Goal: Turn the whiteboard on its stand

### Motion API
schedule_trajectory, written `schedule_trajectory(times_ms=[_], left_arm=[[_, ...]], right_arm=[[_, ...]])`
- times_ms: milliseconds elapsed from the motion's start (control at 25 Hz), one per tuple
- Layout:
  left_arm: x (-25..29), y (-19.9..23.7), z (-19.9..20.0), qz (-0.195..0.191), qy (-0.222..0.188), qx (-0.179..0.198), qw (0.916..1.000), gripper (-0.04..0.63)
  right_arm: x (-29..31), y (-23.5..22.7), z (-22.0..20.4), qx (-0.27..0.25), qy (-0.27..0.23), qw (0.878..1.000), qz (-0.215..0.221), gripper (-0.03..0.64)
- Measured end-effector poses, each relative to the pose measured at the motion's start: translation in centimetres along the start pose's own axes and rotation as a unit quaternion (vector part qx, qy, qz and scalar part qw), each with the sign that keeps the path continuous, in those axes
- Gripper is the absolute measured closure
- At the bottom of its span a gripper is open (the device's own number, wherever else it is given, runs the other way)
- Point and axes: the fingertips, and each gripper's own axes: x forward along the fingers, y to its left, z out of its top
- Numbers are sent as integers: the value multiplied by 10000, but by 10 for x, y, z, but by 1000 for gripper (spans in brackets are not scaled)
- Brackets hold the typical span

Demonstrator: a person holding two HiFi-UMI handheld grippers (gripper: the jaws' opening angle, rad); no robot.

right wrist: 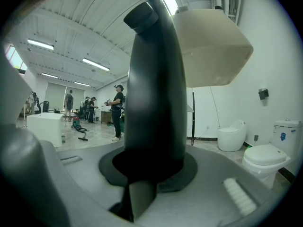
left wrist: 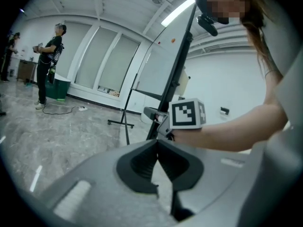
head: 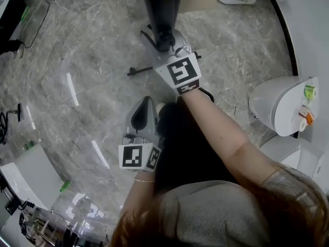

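Observation:
The whiteboard (left wrist: pixel 158 63) stands nearly edge-on in the left gripper view, a white panel in a black frame (left wrist: pixel 179 60) on a black stand. My right gripper (head: pixel 165 41) is shut on that frame, whose black rounded edge (right wrist: pixel 156 89) fills the right gripper view between the jaws. From the head view the frame (head: pixel 163 6) shows as a dark bar at the top centre. My left gripper (head: pixel 144 112) hangs nearer me, apart from the board, its pads (left wrist: pixel 150 162) meeting at the tips with nothing between them.
A stand foot with a castor (head: pixel 139 71) lies on the marble floor left of the right gripper. Two toilets (head: pixel 282 104) stand at the right by the wall. A white table (head: pixel 25 174) is at the lower left. People (left wrist: pixel 49 65) stand far off.

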Motion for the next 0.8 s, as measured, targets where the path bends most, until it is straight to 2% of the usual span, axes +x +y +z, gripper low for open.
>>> schedule_trajectory(times_ms=[120, 240, 400, 800], left_arm=[[-4, -4, -8, -262, 143, 136, 9995, 595], [-6, 0, -6, -266, 160, 289, 9991, 595], [-14, 0, -7, -66, 84, 255, 9996, 595], [-28, -32, -36, 746, -80, -297, 9967, 595]], right_arm=[[-5, -2, -3, 39, -15, 10000, -33, 535], [-4, -5, 1, 2, -82, 9999, -101, 536], [-10, -1, 0, 12, -114, 9999, -97, 536], [-10, 6, -1, -51, 0, 9993, 367, 540]])
